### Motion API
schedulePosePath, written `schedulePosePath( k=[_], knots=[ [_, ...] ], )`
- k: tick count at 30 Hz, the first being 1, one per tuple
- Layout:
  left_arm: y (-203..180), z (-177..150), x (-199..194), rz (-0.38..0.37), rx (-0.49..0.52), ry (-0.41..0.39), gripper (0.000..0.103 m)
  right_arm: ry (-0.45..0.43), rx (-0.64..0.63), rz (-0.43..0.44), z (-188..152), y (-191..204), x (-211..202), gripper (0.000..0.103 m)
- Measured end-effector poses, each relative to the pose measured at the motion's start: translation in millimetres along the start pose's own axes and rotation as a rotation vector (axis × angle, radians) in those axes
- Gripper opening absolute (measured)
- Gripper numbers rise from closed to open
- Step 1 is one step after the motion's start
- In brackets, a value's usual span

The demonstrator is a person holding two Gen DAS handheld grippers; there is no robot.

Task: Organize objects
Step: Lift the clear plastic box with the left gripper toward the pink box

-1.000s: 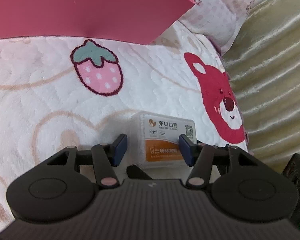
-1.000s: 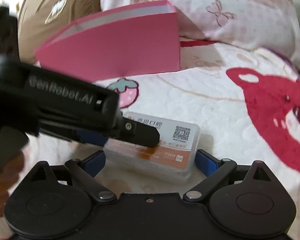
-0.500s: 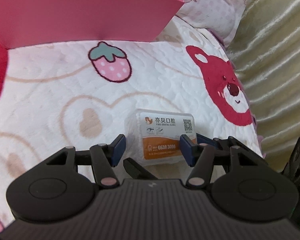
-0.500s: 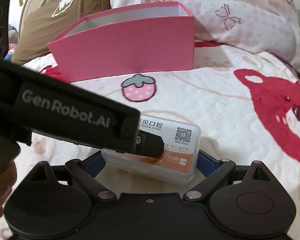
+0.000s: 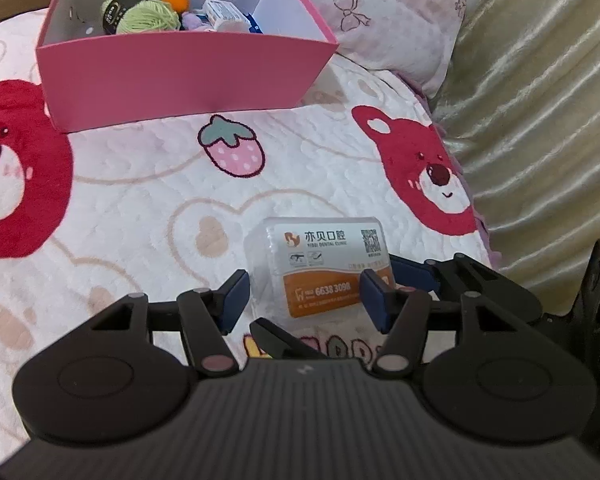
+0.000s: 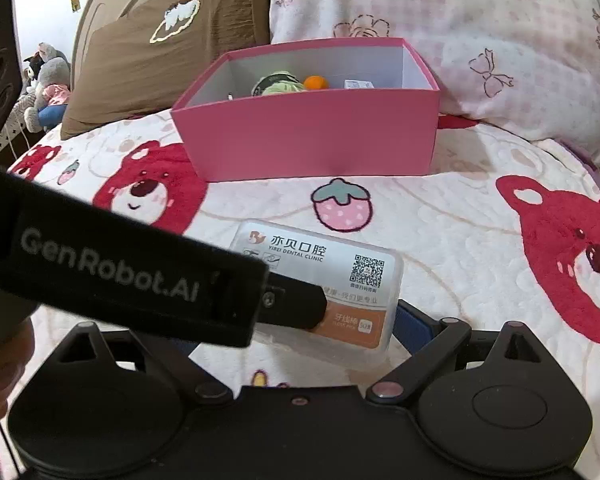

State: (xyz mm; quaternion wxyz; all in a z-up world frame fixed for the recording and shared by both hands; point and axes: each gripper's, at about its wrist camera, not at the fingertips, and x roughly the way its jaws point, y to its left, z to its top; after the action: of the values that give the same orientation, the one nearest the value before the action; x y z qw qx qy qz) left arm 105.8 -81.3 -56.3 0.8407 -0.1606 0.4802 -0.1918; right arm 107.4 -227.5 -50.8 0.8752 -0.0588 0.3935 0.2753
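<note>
I get soft, even daylight on both feeds, with no hard shadows. The satin curtain [image 5: 540, 120] shows mild sheen. Fisheye bending curves the edges and darkens the corners. The near strap [image 6: 112, 268] reads slightly soft.

I had both grippers angled downward together, left gripper [image 5: 305, 295] and right gripper [image 6: 296, 330] each clamped on the same case.

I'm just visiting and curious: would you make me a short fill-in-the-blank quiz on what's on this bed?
1. The clear plastic dental floss case sits between the left gripper's ____ pads.
2. The open cardboard box is ____ outside.
3. The green yarn ball lies ____ that box.
4. The fruit printed on the white quilt is a ____.

Missing words: blue; pink; inside; strawberry
</note>
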Motion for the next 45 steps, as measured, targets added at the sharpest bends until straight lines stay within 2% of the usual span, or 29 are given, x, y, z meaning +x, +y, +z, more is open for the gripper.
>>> schedulePosePath(
  k=[11, 19, 22, 25, 37, 41, 45],
  knots=[
    [-2.7, 3.3, -27.4, -0.025, -0.034, -0.025, 0.06, 0.02, -0.018, -0.001, 18.2, 13.2, -24.9, 0.097],
    [-3.9, 13.4, -43.0, -0.002, -0.039, -0.061, 0.06, -0.001, 0.005, 0.009, 32.0, 18.1, -30.0, 0.097],
    [-1.0, 17.6, -53.1, -0.014, -0.044, -0.085, 0.06, -0.011, -0.017, 0.011, 41.0, 22.4, -34.0, 0.097],
    [8.5, 20.6, -62.5, -0.037, -0.09, -0.11, 0.06, -0.022, -0.056, 0.015, 50.5, 28.7, -38.2, 0.097],
    [30.9, 34.7, -87.0, -0.022, -0.142, -0.198, 0.06, -0.056, -0.134, 0.092, 83.4, 46.2, -37.9, 0.097],
    [37.9, 38.5, -88.1, -0.013, -0.148, -0.207, 0.06, -0.059, -0.155, 0.116, 87.7, 50.3, -35.3, 0.097],
    [44.5, 50.1, -90.9, -0.035, -0.148, -0.213, 0.06, -0.057, -0.16, 0.126, 95.9, 51.9, -33.5, 0.097]
  ],
)
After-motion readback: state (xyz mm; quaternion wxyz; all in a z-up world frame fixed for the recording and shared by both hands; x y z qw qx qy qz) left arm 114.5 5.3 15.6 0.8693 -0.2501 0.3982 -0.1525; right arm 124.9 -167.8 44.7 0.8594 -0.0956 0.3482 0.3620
